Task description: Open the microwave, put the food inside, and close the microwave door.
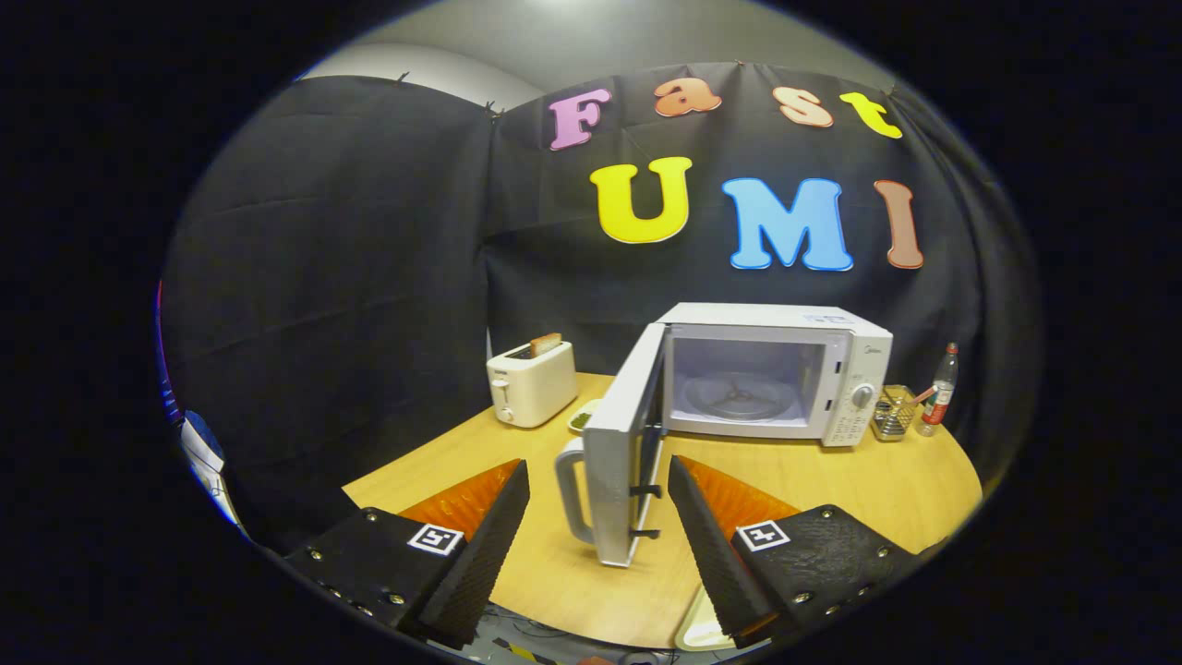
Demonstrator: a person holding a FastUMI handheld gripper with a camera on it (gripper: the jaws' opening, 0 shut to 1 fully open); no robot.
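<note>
Your hand-held gripper [598, 503] is spread wide and holding nothing. The microwave [766, 374] sits on the bench [831, 480] beyond the fingers, with its door [621, 453] swung open so the free edge and handle [572, 489] sit right between your fingertips. Inside you can see the glass turntable [739, 395]. Left of the door there's a toaster [531, 380] with bread [546, 344] poking out, and a small dish [582, 417] just beside it, maybe with greens, hard to tell. A bottle [938, 388] stands right of the microwave.

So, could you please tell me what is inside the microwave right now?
Only its glass turntable shows inside the microwave; no food. The open door hides the left corner. The tongs are open, holding nothing.
</note>
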